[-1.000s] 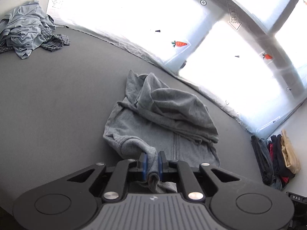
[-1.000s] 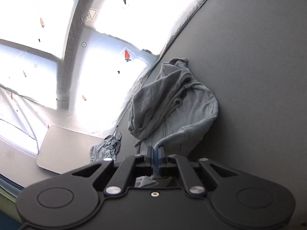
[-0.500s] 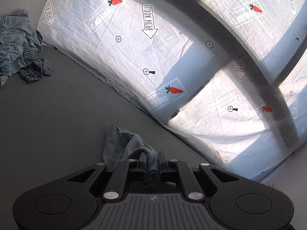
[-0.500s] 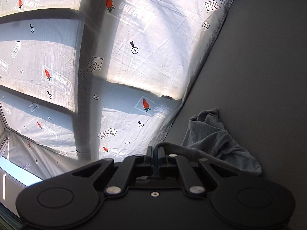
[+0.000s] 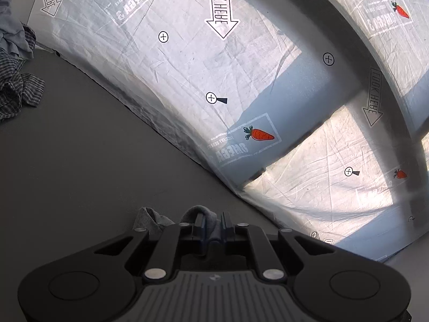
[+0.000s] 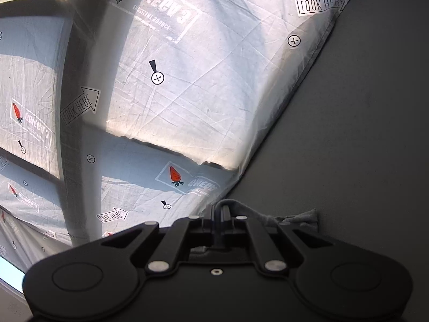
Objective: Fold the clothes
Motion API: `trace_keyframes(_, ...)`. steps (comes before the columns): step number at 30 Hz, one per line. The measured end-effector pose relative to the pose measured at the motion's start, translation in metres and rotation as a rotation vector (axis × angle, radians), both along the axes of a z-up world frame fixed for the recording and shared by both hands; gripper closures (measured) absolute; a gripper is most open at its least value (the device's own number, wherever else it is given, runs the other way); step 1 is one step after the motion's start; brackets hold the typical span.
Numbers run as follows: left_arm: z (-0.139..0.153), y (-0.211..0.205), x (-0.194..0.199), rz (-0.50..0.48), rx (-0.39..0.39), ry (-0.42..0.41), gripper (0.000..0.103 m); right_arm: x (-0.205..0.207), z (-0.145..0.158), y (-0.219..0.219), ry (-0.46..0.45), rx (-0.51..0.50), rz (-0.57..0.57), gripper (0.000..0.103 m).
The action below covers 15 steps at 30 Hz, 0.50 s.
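both gripper sets, left gripper (image 5: 213,221) and right gripper (image 6: 217,213), tight on grey garment (image 5: 150,218)

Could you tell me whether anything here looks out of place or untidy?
Yes: a crumpled heap of clothes, with a checked piece among it, lies unfolded at the far left edge of the grey surface. The grey garment is bunched up in the left tongs and right tongs, not spread flat.

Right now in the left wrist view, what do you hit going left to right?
Pile of clothes at the far left edge → grey garment pinched in the left gripper → carrot print on the white sheet → dark bar behind the sheet.
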<state>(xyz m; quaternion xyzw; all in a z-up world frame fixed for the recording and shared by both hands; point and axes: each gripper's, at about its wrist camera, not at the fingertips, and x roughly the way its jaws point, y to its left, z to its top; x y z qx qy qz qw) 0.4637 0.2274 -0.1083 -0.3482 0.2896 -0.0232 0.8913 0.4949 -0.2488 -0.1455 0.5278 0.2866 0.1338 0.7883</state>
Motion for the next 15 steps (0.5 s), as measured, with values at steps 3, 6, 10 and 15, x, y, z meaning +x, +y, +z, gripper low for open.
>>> trace_keyframes(3, -0.014, 0.003, 0.022, 0.008, -0.009, 0.05, 0.091, 0.017, -0.009, 0.003, 0.042, -0.039, 0.01, 0.099)
trace_keyframes(6, -0.025, 0.006, 0.041, 0.01, 0.005, 0.097, 0.09, 0.031, -0.016, 0.006, 0.072, -0.074, 0.023, 0.098)
trace_keyframes(10, -0.034, 0.012, 0.058, 0.016, 0.011, 0.136, 0.086, 0.046, -0.022, 0.008, 0.105, -0.124, 0.023, 0.098)
trace_keyframes(15, -0.026, 0.022, 0.068, 0.041, 0.065, 0.125, 0.082, 0.053, -0.02, 0.001, 0.096, -0.165, 0.002, 0.098)
